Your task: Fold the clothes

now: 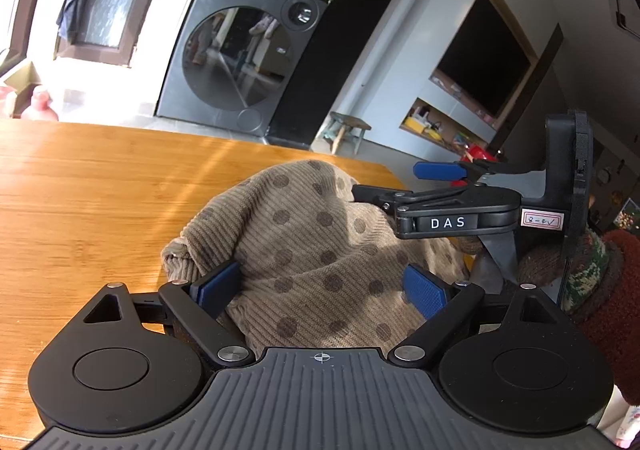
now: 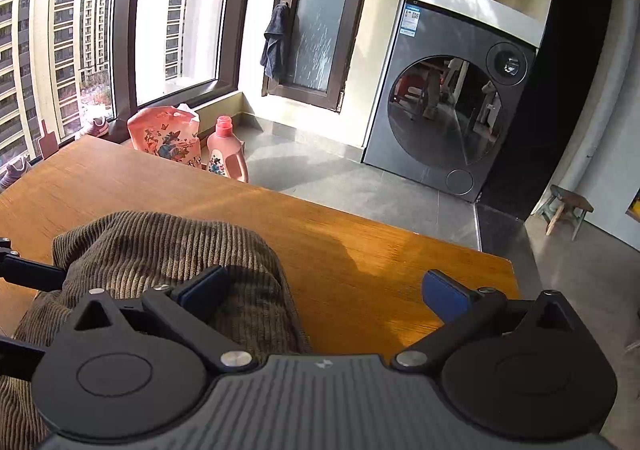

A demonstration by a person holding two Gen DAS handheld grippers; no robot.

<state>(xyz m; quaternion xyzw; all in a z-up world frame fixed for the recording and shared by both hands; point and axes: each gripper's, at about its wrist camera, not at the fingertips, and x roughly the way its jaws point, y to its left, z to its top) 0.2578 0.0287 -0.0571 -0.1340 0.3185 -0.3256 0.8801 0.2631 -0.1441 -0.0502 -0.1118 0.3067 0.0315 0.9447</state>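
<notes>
A brown corduroy garment with dark dots (image 1: 312, 234) lies bunched on the wooden table (image 1: 100, 190). My left gripper (image 1: 320, 286) is open, and the cloth mounds up between its two blue pads without being pinched. My right gripper (image 1: 388, 180) reaches in from the right over the garment's far side, with its jaws apart. In the right wrist view the garment (image 2: 160, 250) sits at the lower left. There my right gripper (image 2: 324, 290) is open: its left pad (image 2: 204, 292) rests over the cloth, and its right pad (image 2: 446, 294) is above bare table (image 2: 360, 250).
The table's far edge (image 2: 320, 206) drops to a grey tiled floor. A washing machine (image 2: 452, 118), a small stool (image 2: 568, 210), a pink detergent bottle (image 2: 226, 154) and a pink bag (image 2: 168, 134) stand beyond. A person's fuzzy sleeve (image 1: 624, 290) is at the right.
</notes>
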